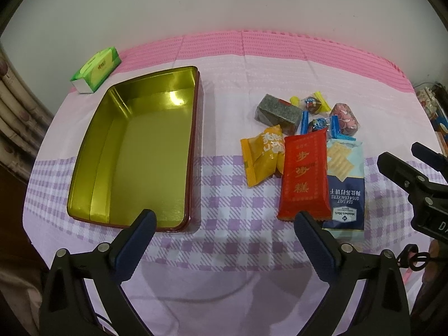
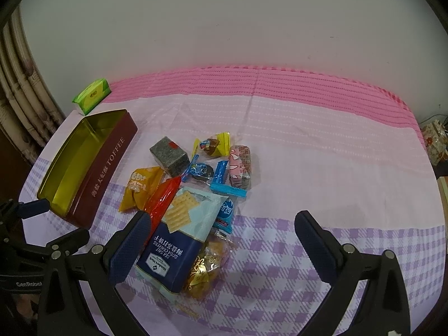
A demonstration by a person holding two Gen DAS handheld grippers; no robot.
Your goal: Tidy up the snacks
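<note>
Above the desk's near edge, the left gripper (image 1: 224, 224) hangs with jaws spread wide and empty, its left tip over the near rim of the open gold-lined tin (image 1: 92, 165). Right of it, the right gripper (image 2: 224, 224) is equally wide, holding nothing; the cracker packet (image 2: 179, 240) lies between its jaws beside the red packet (image 1: 303, 176), with the other snacks heaped just beyond

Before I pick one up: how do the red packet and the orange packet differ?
The red packet is long and flat; the orange packet is shorter and puffier. The red packet overlaps the cracker pack and the orange packet's edge; the orange packet lies nearer the tin. Both are sealed, lie on the cloth, and are not held by either gripper.
</note>
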